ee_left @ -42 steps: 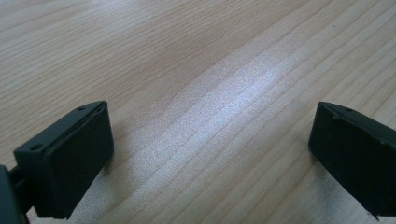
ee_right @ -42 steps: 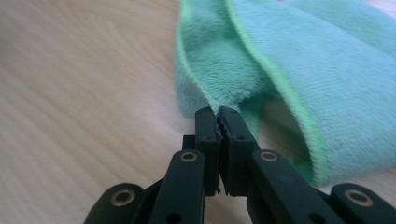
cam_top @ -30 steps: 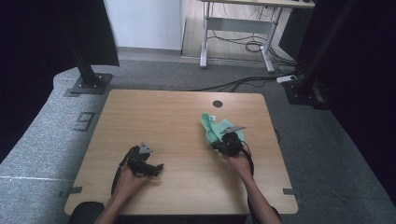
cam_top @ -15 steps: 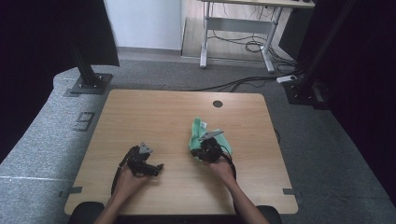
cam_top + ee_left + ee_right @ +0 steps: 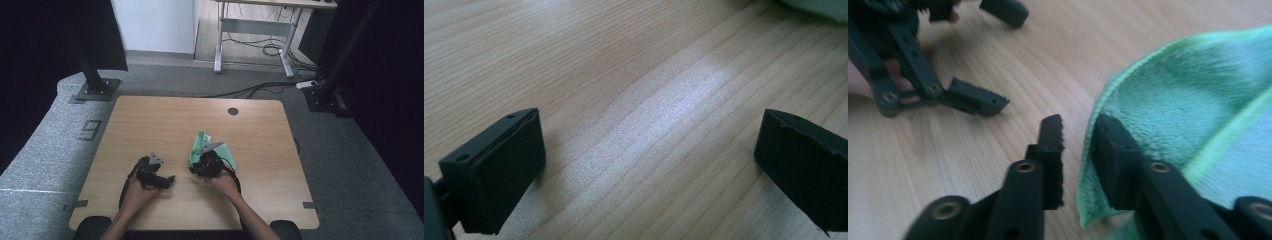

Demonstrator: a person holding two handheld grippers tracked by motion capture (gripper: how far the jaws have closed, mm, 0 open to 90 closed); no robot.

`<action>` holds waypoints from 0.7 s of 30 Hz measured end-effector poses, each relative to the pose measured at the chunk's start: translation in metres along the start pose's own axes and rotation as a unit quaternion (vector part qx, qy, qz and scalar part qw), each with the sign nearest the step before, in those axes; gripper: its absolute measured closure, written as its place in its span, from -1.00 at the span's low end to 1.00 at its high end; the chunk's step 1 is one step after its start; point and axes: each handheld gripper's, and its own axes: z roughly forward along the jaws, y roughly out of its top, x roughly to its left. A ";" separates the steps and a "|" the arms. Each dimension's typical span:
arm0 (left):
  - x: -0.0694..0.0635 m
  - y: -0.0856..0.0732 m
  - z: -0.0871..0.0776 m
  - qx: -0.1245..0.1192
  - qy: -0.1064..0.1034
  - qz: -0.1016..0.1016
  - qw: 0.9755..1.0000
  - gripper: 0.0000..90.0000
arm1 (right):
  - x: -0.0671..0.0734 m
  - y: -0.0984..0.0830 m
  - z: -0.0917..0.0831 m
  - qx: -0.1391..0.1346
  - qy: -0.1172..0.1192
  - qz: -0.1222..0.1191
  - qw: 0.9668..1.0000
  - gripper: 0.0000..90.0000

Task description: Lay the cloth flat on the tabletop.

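A green cloth [image 5: 212, 150] lies bunched on the wooden table [image 5: 150, 120], near the middle and a bit toward the person.

The right gripper [image 5: 1078, 145] is right at the cloth's near edge. Its fingers [image 5: 1050, 150] have just been opening. The folded edge of the cloth sits in the small gap between them, and they are let go, not pinching it.

The left gripper [image 5: 649, 165] rests low over bare table, just beside the right one. Its fingers [image 5: 499, 170] are spread wide apart and hold nothing.

Beyond the wooden table [image 5: 150, 120] lies grey carpet [image 5: 350, 165]; farther back a white-legged desk [image 5: 255, 30], probably over tangled cables [image 5: 260, 50].
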 end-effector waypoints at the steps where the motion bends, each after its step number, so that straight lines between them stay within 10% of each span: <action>1: 0.000 0.000 0.000 -0.001 0.000 -0.001 1.000 -1.00 | -0.002 0.001 -0.005 -0.005 0.000 0.004 1.000 0.51; 9: 0.000 0.000 0.000 0.000 0.000 0.000 1.000 -1.00 | -0.013 0.001 -0.044 -0.020 -0.026 0.008 0.999 0.35; 21: -0.001 0.000 -0.001 -0.012 -0.005 0.004 1.000 -0.86 | -0.019 -0.034 -0.026 0.017 -0.037 0.012 0.999 0.32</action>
